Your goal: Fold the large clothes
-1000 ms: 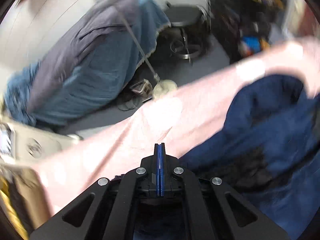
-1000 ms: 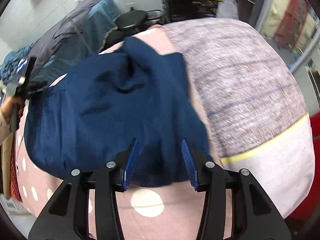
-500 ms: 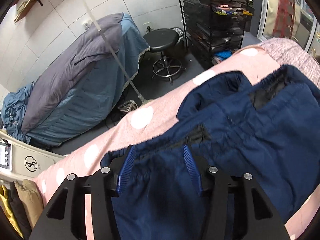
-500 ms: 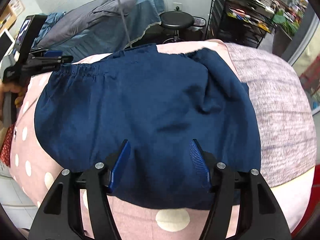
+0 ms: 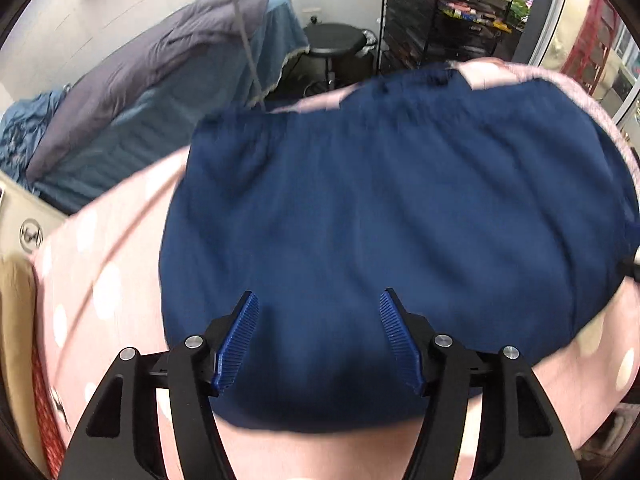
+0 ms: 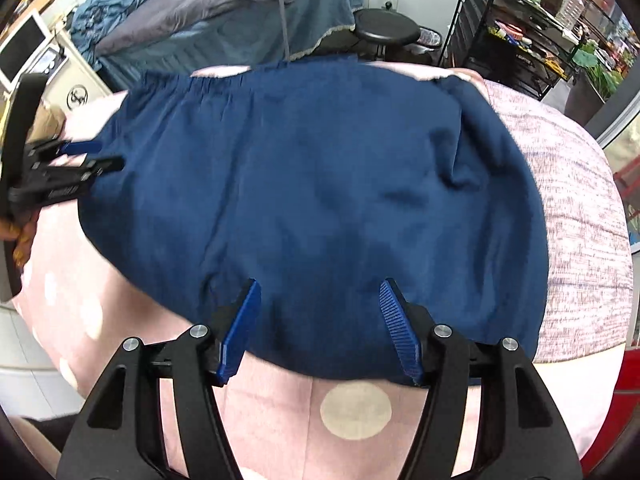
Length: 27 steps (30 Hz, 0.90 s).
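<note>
A navy garment (image 6: 320, 200) lies spread flat on the pink polka-dot bedcover (image 6: 356, 408), waistband far. Left gripper (image 5: 319, 338) and right gripper (image 6: 320, 328) hover with fingers apart, empty. A black stool (image 6: 386, 28) stands beyond.

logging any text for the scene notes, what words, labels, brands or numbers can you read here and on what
Round black emblem on the cream cabinet: a logo, no letters legible.
White lettering on the left gripper body: too small to read.
Packages on the black wire shelf: labels blurred.
No text on the navy garment.

Likely treatment or workshop room: draped bed (image 6: 224, 20), stool (image 6: 386, 28), stocked racks (image 6: 520, 36).
</note>
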Available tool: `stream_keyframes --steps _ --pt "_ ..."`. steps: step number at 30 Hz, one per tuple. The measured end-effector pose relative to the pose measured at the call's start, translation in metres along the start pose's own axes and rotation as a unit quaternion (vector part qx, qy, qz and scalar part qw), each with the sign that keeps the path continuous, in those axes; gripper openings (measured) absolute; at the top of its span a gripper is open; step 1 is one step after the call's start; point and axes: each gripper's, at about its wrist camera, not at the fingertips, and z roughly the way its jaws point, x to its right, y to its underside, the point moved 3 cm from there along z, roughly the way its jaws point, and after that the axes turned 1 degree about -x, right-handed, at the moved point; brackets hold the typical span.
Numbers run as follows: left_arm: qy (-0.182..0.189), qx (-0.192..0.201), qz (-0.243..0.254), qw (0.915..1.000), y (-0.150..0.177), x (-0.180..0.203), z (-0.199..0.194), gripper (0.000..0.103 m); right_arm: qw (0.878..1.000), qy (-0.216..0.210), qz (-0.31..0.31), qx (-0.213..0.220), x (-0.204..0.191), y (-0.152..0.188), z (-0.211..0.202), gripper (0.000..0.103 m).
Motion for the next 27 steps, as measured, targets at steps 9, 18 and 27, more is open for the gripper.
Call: stream_keyframes --steps 9,18,27 --pt "-0.054 -0.029 -0.049 0.9969 -0.008 -0.048 0.061 0.071 0.999 0.045 -0.029 -0.004 -0.004 -0.021 0.046 0.062" --pt "-0.044 -0.057 -0.088 0.9935 -0.076 -0.072 0.102 0.081 0.996 0.074 0.04 -0.01 0.036 -0.122 0.105 0.068" --pt "-0.007 -0.073 -0.164 0.9836 -0.101 -0.107 0.124 0.094 0.989 0.072 0.122 -0.043 0.066 -0.192 0.15 0.078"
